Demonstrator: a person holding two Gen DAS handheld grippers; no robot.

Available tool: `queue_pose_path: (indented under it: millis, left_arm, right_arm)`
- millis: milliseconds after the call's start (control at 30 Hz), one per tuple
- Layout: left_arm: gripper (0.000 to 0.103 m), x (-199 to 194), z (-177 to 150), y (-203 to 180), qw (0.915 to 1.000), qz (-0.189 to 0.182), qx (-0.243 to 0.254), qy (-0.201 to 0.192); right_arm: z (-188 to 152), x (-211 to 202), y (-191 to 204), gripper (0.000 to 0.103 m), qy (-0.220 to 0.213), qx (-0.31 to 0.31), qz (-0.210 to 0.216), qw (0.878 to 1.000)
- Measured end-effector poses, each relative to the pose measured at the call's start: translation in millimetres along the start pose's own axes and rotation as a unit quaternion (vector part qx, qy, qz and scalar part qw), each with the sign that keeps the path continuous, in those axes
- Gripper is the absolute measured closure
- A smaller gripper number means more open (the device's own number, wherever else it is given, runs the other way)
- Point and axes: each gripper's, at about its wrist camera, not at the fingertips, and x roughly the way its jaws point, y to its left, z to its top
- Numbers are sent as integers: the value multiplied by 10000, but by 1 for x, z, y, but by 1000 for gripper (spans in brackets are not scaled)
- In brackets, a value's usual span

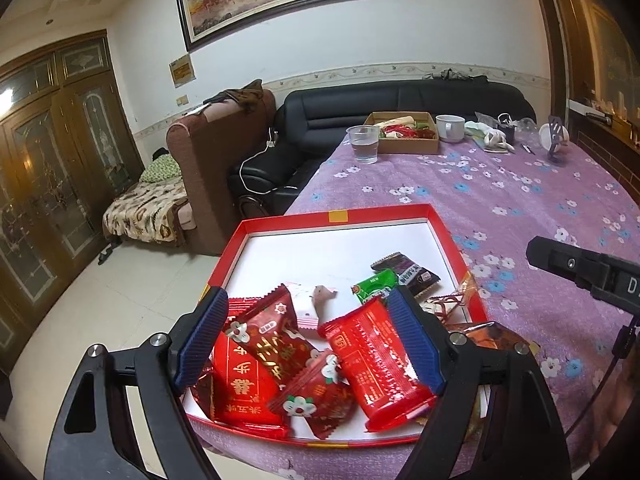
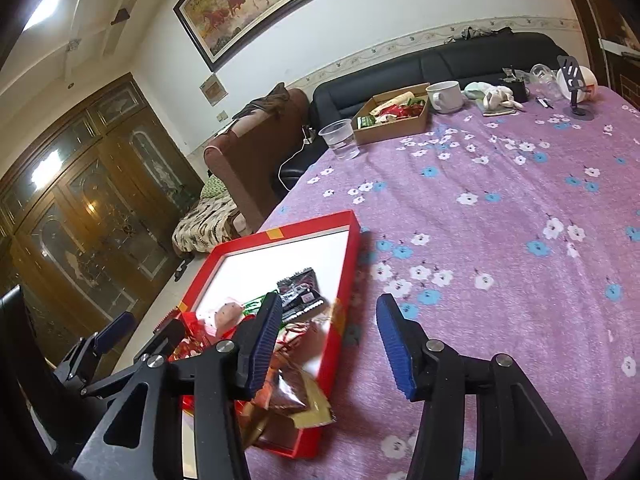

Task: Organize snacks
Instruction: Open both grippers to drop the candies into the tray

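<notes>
A shallow red box (image 1: pixel 340 216) with a white floor lies at the table's near left corner and holds several wrapped snacks: red packets (image 1: pixel 380 364), a green one (image 1: pixel 374 286) and a dark one (image 1: pixel 408 276). My left gripper (image 1: pixel 308 340) is open above the red packets, its jaws on either side of them, holding nothing. My right gripper (image 2: pixel 326 340) is open and empty over the box's right edge (image 2: pixel 348 264); a brown packet (image 2: pixel 292 392) lies partly over that edge below its left finger. The right gripper also shows in the left wrist view (image 1: pixel 560 264).
A purple flowered cloth (image 2: pixel 500 208) covers the table. At the far end stand a plastic cup of water (image 1: pixel 364 144), a cardboard box of snacks (image 1: pixel 404 132), a white mug (image 1: pixel 450 128), a phone stand (image 1: pixel 556 140) and small clutter. Sofas stand beyond the table's left side.
</notes>
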Motion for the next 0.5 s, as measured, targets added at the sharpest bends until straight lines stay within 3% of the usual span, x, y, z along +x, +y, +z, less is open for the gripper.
queue_pose_path:
  millis: [333, 500]
  left_arm:
    - [20, -7, -4, 4, 9997, 5, -236, 41]
    - [20, -6, -8, 13, 9992, 89, -380, 115]
  right_arm:
    - [-15, -18, 8, 32, -229, -477, -187, 9984]
    - [-24, -24, 25, 30, -321, -779, -215, 9962]
